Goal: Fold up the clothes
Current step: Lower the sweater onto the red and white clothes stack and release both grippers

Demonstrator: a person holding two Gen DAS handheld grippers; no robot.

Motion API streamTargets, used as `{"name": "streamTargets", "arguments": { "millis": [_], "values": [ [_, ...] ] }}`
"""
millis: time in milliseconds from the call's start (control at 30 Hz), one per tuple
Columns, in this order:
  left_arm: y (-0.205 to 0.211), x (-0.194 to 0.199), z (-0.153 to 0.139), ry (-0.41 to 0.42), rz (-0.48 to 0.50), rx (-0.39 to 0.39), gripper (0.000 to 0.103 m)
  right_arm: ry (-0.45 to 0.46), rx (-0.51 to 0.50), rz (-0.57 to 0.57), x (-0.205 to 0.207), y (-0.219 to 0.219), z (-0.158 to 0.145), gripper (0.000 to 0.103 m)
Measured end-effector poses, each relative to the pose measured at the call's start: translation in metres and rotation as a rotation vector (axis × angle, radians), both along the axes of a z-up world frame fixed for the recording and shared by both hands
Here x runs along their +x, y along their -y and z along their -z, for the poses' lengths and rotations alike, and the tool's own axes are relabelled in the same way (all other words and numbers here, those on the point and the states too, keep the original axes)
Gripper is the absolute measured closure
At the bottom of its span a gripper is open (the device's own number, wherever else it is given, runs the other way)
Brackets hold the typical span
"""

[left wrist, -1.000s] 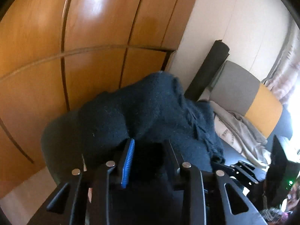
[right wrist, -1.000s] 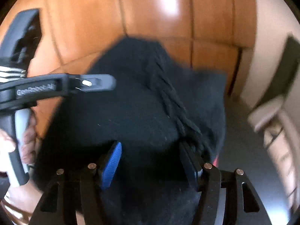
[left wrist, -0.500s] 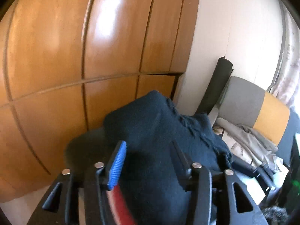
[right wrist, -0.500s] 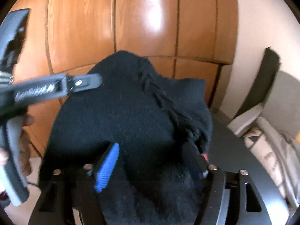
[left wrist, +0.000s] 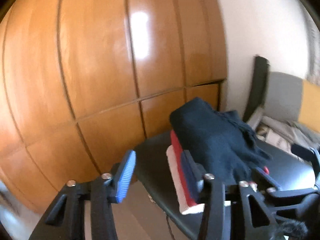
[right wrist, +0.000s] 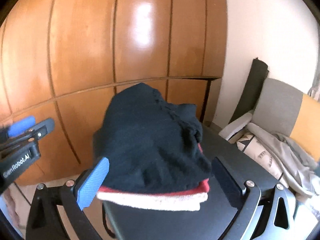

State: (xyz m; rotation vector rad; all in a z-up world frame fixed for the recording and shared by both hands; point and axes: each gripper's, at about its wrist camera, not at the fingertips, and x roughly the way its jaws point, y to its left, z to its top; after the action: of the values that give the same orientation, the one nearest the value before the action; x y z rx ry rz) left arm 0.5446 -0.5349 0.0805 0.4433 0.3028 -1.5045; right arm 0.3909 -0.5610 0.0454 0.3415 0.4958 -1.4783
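A folded black knit garment [right wrist: 152, 138] lies on top of a red piece [right wrist: 202, 187] and a white piece [right wrist: 152, 201], stacked on a dark table [right wrist: 160, 224]. My right gripper [right wrist: 158, 180] is open, its fingers wide on either side of the stack's near end. In the left wrist view the same black garment [left wrist: 212, 138] tops the stack at the table [left wrist: 152, 160] corner. My left gripper [left wrist: 159, 170] is open and empty, with the stack by its right finger. The left gripper [right wrist: 26, 128] also shows at the left edge of the right wrist view.
A glossy wooden wardrobe [right wrist: 120, 50] stands right behind the table. To the right is a grey and orange chair [right wrist: 284, 104] with pale grey laundry [right wrist: 280, 152] heaped on it, and a black roll [right wrist: 254, 86] leans on the wall.
Both grippers have let go of the black garment and drawn back. It now rests on the red and white stack, and the left gripper has swung off to the left.
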Motion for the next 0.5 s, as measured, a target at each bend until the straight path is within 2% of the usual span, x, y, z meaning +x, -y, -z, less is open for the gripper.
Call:
{"name": "streamTargets", "arguments": {
  "millis": [67, 100, 133, 167, 233, 433, 500],
  "values": [
    [-0.005, 0.005, -0.004, -0.028, 0.061, 0.012, 0.063, -0.034, -0.002, -0.020, 0.007, -0.007, -0.001, 0.000],
    [-0.007, 0.008, -0.006, -0.044, 0.056, 0.013, 0.070, -0.041, -0.013, -0.033, 0.010, -0.012, -0.002, 0.000],
    [-0.008, 0.011, -0.008, -0.060, 0.051, 0.014, 0.072, -0.046, -0.022, -0.039, 0.011, -0.015, -0.003, 0.000],
    [-0.009, 0.013, -0.010, -0.074, 0.045, 0.015, 0.072, -0.049, -0.029, -0.044, 0.013, -0.020, -0.004, 0.000],
    [-0.009, 0.013, -0.012, -0.052, -0.009, -0.007, 0.072, -0.046, -0.038, -0.065, 0.014, -0.028, -0.003, 0.000],
    [-0.003, 0.007, -0.011, -0.088, -0.022, 0.025, 0.072, -0.107, -0.025, -0.099, 0.021, -0.026, 0.007, 0.000],
    [0.000, 0.003, -0.009, -0.098, -0.016, 0.039, 0.072, -0.097, -0.018, -0.094, 0.018, -0.026, 0.009, 0.000]
  ]
}}
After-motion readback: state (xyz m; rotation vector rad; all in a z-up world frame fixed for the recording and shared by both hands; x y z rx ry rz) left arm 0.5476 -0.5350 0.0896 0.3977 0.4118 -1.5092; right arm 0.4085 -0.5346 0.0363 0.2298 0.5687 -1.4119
